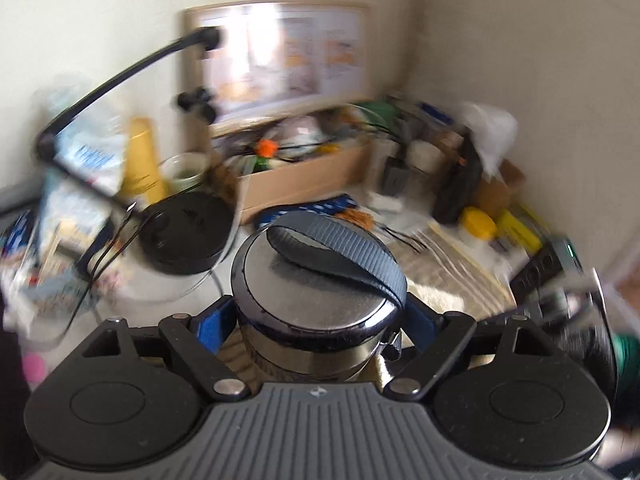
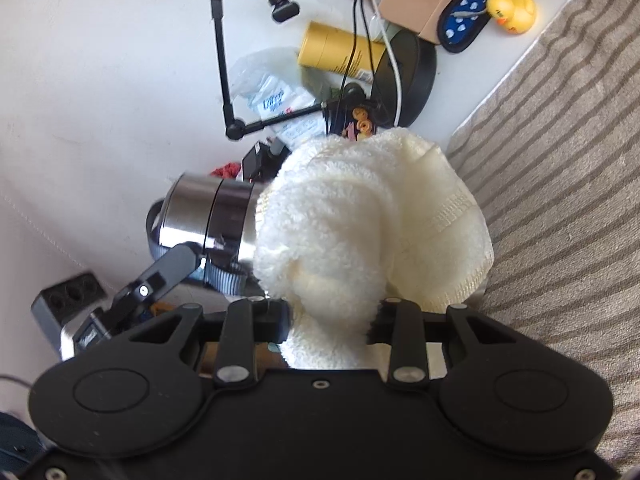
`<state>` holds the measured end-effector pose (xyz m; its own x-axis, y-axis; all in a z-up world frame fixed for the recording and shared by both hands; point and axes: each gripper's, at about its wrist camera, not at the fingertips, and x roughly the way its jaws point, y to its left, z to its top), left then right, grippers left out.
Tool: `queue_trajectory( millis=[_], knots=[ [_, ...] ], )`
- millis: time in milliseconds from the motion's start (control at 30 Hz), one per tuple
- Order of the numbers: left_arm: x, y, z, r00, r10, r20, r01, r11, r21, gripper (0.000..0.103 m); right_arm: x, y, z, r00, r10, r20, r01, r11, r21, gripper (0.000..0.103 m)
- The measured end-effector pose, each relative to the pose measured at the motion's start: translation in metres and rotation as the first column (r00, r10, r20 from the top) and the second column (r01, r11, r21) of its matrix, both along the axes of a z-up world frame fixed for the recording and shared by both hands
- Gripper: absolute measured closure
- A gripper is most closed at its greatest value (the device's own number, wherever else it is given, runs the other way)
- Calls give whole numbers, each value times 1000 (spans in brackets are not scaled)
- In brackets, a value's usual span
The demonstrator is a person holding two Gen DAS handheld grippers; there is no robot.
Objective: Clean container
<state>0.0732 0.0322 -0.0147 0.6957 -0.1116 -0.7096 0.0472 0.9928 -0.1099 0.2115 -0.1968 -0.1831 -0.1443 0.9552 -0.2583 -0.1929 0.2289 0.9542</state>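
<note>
My left fingers point(image 1: 212, 330) were clamped on the steel container point(image 1: 316, 316), blue pads pressed to either side of its body just below the lid; left gripper point(image 1: 320, 332) held it up off the striped mat point(image 1: 460, 268), lid end pointing away from the camera. Grey webbing strap point(image 1: 340, 252) looped across the shiny lid top. My right fingers point(image 2: 276, 320) were nearly shut, pinching a bunched cream towel point(image 2: 372, 220); right gripper point(image 2: 330, 320) had the wad sticking out forward, and it covered the near end of the container point(image 2: 212, 212) in the right wrist view. Couldn't tell if the towel was actually touching the steel there, the wad hid the join. In that view the container lay sideways to the left of the towel, with one left gripper finger point(image 2: 176, 260) on its lower side and the strap point(image 2: 224, 278) hanging below. The left wrist view was motion-blurred. Clutter beyond: black round lamp base point(image 1: 188, 232) left of the container, yellow tube point(image 2: 340, 52) and cardboard box point(image 1: 296, 184) farther off, rubber duck point(image 2: 512, 8) at far right by a blue spotted case point(image 2: 472, 0), power strip point(image 2: 68, 296) near left.
</note>
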Motion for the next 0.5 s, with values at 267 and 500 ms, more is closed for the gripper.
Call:
queue_trajectory(
  millis=[267,500],
  knots=[
    [4,12,3,971,-236,-45,237,971,36,16,5,-7,16,999,-35,-8,35,995,91,71],
    [5,5,5,969,-231,-89,236,970,57,16,10,5,41,999,-26,39,20,988,155,72]
  ],
)
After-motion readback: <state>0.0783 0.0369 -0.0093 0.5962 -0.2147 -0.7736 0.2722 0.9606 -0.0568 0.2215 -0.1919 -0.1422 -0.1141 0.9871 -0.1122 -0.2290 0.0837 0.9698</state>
